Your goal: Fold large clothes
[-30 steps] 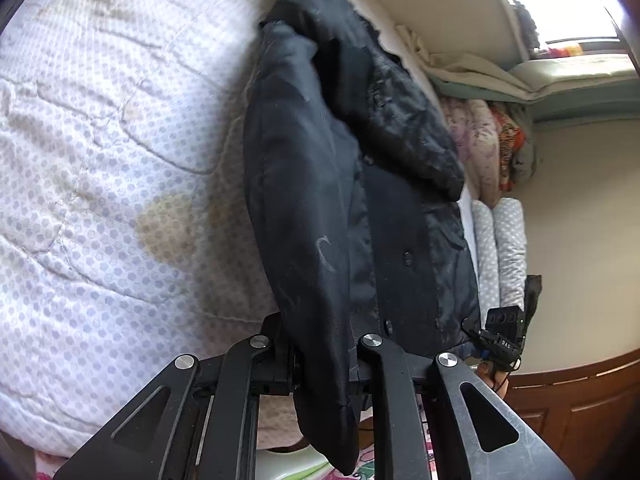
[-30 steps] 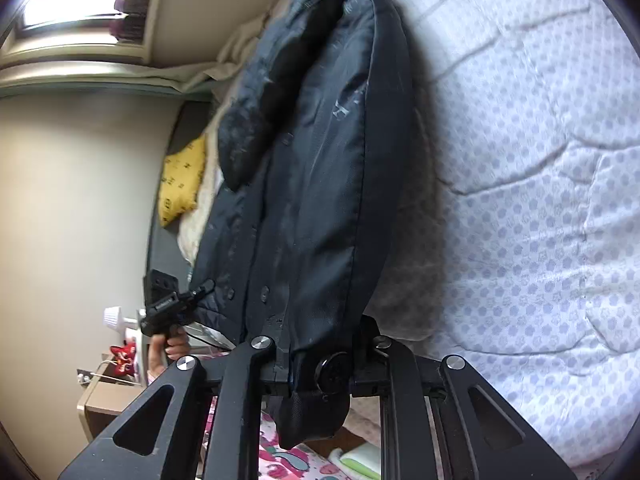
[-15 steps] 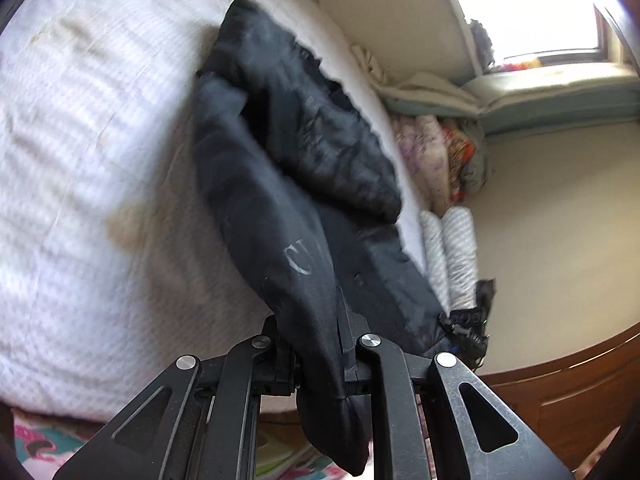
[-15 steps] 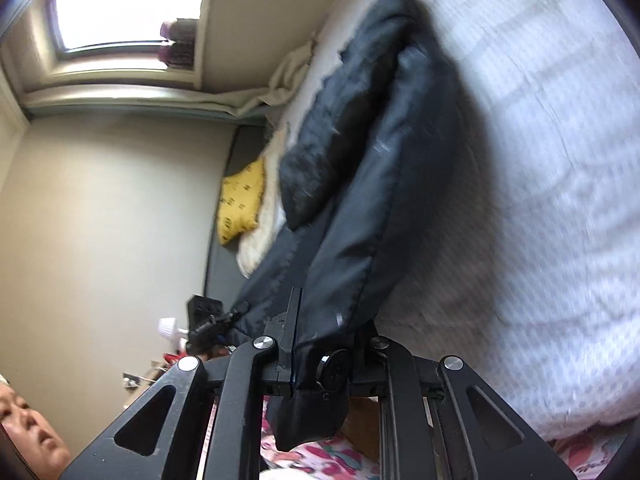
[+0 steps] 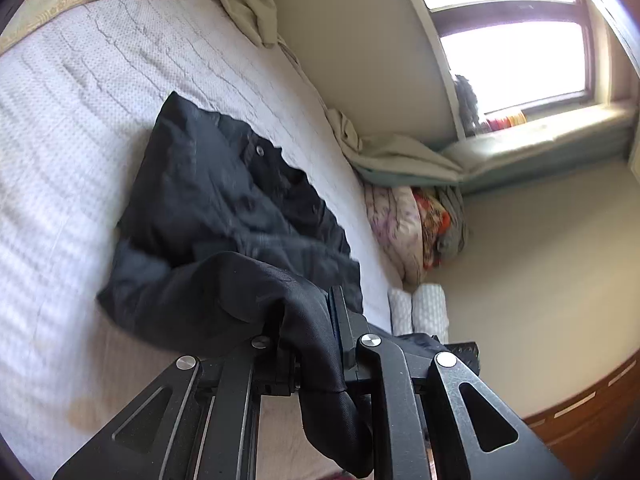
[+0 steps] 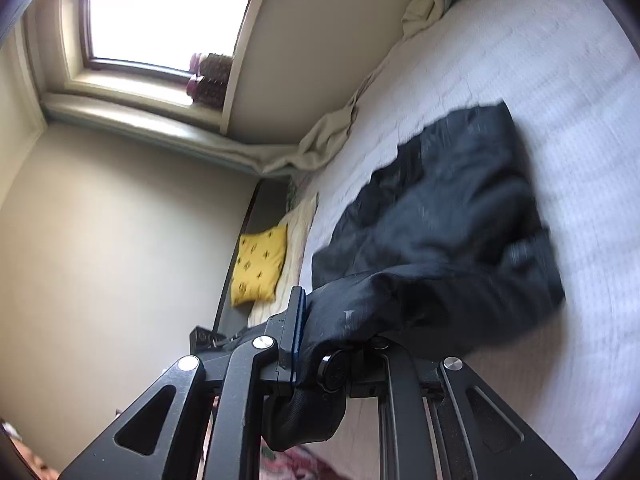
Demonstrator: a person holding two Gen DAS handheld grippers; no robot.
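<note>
Left gripper [image 5: 316,344] pinched onto hem of black coat [image 5: 224,216]; right gripper [image 6: 320,356] likewise clamped on coat fabric. Coat bunched on white quilted bed [image 5: 60,128], near its front edge; yellow pillow [image 6: 260,264] at bed's head end

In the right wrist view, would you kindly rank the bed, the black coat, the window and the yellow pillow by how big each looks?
1. Bed: largest.
2. Black coat: looks bigger partly because it is near the camera.
3. Window: farther off, so its rank against the coat is unsure.
4. Yellow pillow: smallest.
</note>
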